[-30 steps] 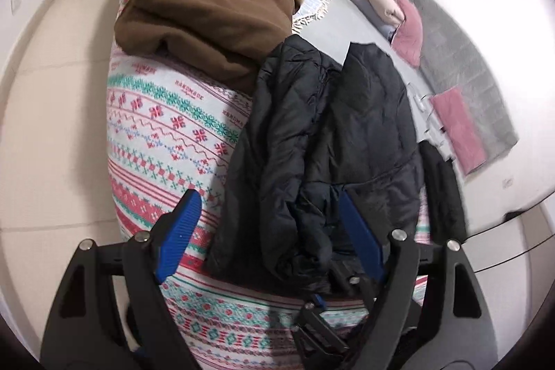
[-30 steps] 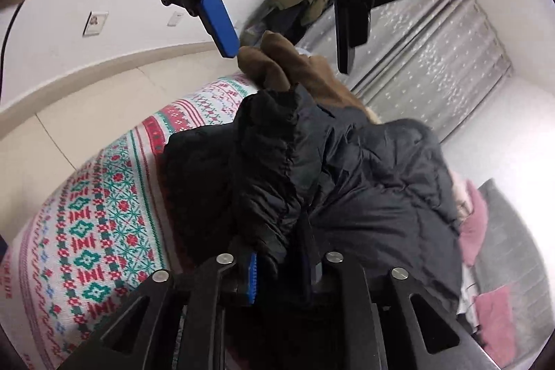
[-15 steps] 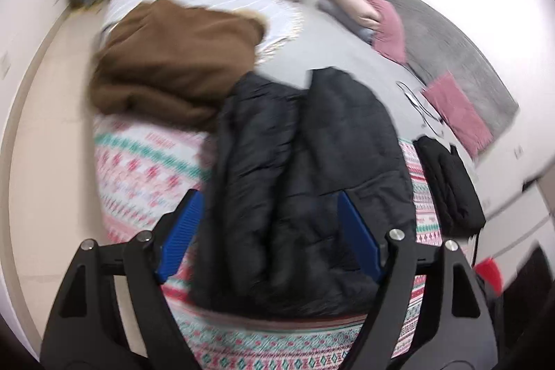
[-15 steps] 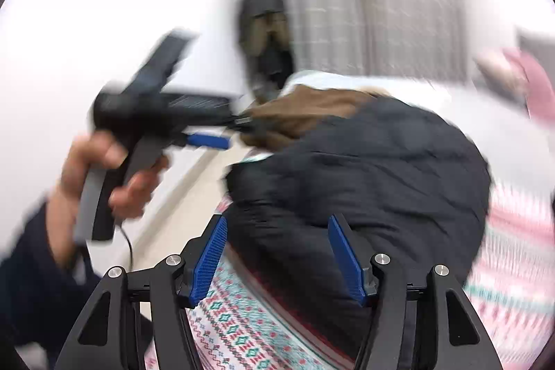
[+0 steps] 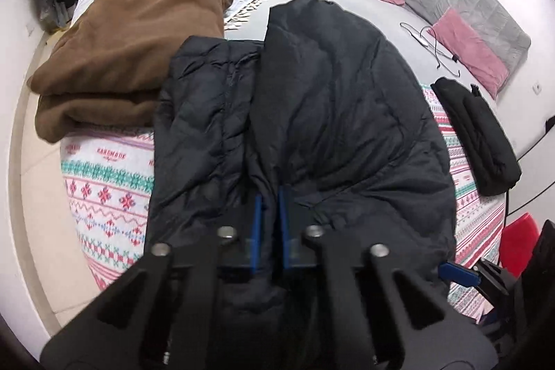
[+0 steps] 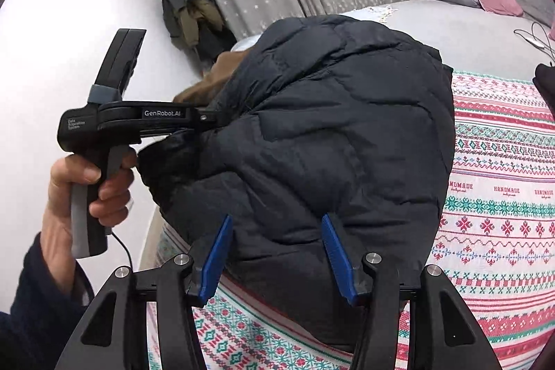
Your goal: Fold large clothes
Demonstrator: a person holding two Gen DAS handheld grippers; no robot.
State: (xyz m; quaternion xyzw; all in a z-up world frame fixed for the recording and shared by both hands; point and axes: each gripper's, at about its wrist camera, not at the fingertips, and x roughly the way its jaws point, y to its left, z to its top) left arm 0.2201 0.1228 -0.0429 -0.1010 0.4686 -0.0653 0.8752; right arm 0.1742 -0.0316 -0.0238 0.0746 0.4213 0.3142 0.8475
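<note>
A large black puffer jacket (image 5: 333, 99) lies on the patterned bed cover, its left side folded inward over the middle. My left gripper (image 5: 269, 196) is shut on the jacket's near hem, the blue pads pinching dark fabric. In the right wrist view the jacket (image 6: 329, 134) bulges in front of me and the left gripper's handle (image 6: 131, 120) is held by a hand at its left edge. My right gripper (image 6: 277, 227) is open and empty just over the jacket's near edge.
A folded brown coat (image 5: 128, 58) lies left of the jacket. A folded black garment (image 5: 475, 137) lies right of it. Pink pillows (image 5: 468, 51), a wire hanger (image 5: 430, 47) and a grey headboard are farther back. The patterned cover (image 6: 499, 203) shows at right.
My left gripper has come down and closed on the jacket's near hem. My right gripper let go of the jacket a second ago and now hovers open at its right edge.
</note>
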